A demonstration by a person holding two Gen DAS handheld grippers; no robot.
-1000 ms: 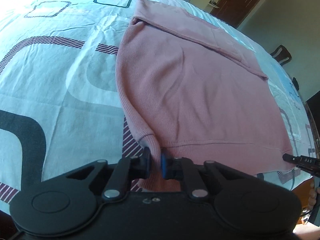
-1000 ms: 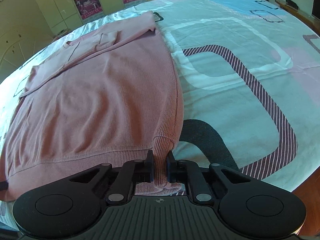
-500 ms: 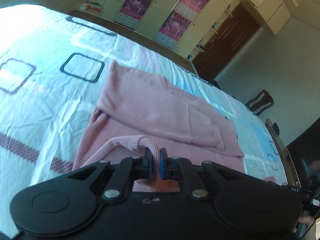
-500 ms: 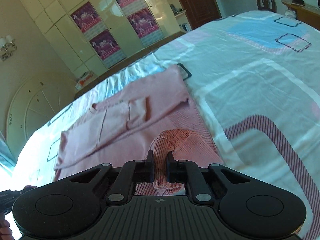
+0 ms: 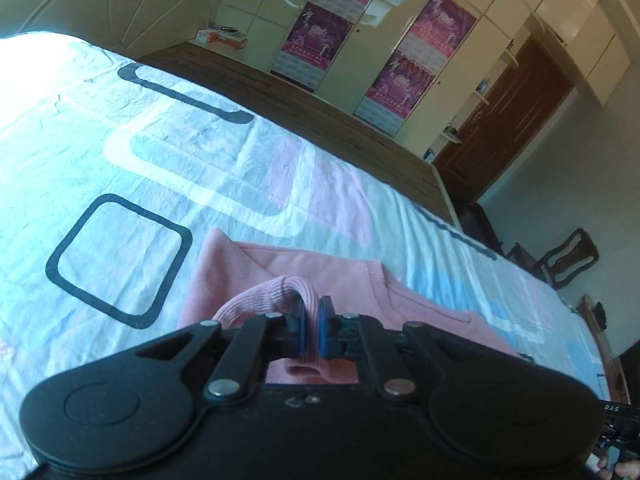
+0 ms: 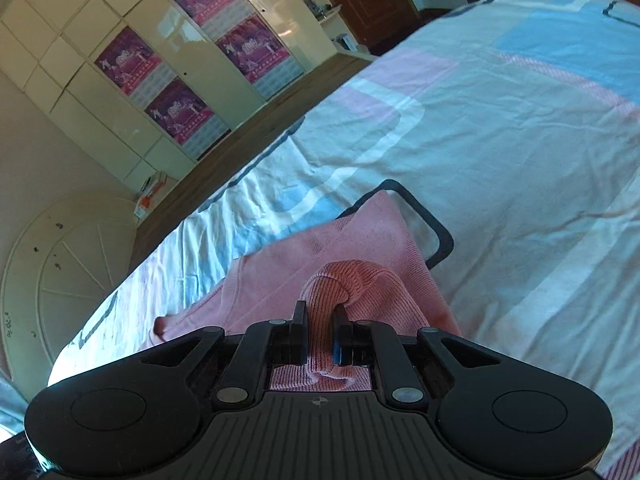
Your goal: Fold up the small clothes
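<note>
- Left wrist view: left gripper (image 5: pixel 311 330) clamped tight on ribbed hem corner of the pink sweater (image 5: pixel 344 280); the pinched cloth arches up over the jaws and hangs back beneath them.
- Same view: rest of sweater lies flat just ahead of + below the jaws, toward the far bed edge, with its top edge running left-right across the view. Hem corner is thus held above the upper part, so the fold looks near done (my read) and next is prob. lowering the hem onto that top edge.
- Right wrist view: right gripper (image 6: pixel 320 334) also closed, on the other ribbed hem corner; cloth bunches in a hump betw. the fingers.
- Same view: sweater's far corner lies flat ahead and slightly right; a sleeve/cuff tip pokes out at left. Both hands look about equally near, one per corner.
- Surface: bedsheet (image 5: pixel 172 152), pale blue/white/pink w/ dark rounded-square outlines, wrinkled, soft.
- Room: cream wardrobe (image 6: pixel 132 80) w/ magenta posters, brown door (image 5: pixel 504 120), dark chair (image 5: pixel 568 258) by the wall.
</note>
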